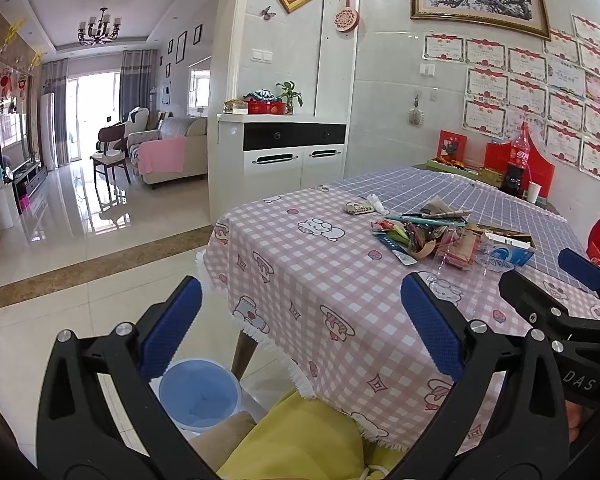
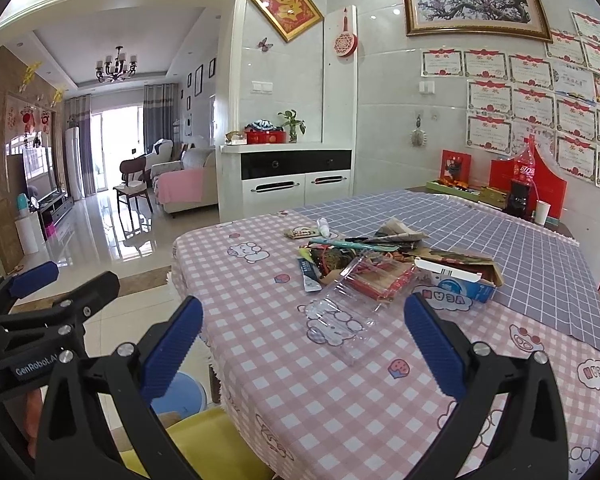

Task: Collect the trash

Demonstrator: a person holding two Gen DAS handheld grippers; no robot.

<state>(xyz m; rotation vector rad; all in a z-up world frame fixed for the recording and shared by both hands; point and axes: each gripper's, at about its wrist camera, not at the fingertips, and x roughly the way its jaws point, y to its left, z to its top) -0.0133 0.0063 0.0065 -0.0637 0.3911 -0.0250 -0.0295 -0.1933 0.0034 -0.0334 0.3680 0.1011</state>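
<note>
Left gripper (image 1: pixel 300 332): fingers (image 1: pixel 430 320) spread wide, released, nothing between them; held off the near-left corner of the surface, above the floor.

Right gripper (image 2: pixel 304 344): fingers (image 2: pixel 432 344) likewise spread wide and released; held over the near edge of the surface, well short of the trash. Seen also at the right edge of the left wrist view, beside the left gripper.

Surface (image 2: pixel 284 392): table under a pink checked cloth with cartoon prints; a blue-grey checked cloth (image 2: pixel 500 224) covers the far half.

Trash pile (image 2: pixel 380 260): loose heap near the middle of the surface, about where the two cloths meet. Items:
- clear plastic tray (image 2: pixel 340 320), nearest the right fingers, lying tilted on the pink cloth;
- red wrappers (image 2: pixel 380 276), touching the tray's far end;
- blue-and-white carton (image 2: pixel 464 286), opened, at the right of the heap;
- teal stick-shaped items (image 2: pixel 352 245) and folded paper (image 2: pixel 400 232) at the far side;
- small packet (image 2: pixel 300 233) with a white scrap, just apart at the far left.

Blue bin (image 1: pixel 200 392): on the floor beside the table's near-left corner, below the left fingers.

Yellow cushion (image 1: pixel 296 436): at the near edge.

Cola bottle (image 2: pixel 524 176): upright at the far end by the wall, a white cup (image 2: pixel 542 213) beside it.
</note>
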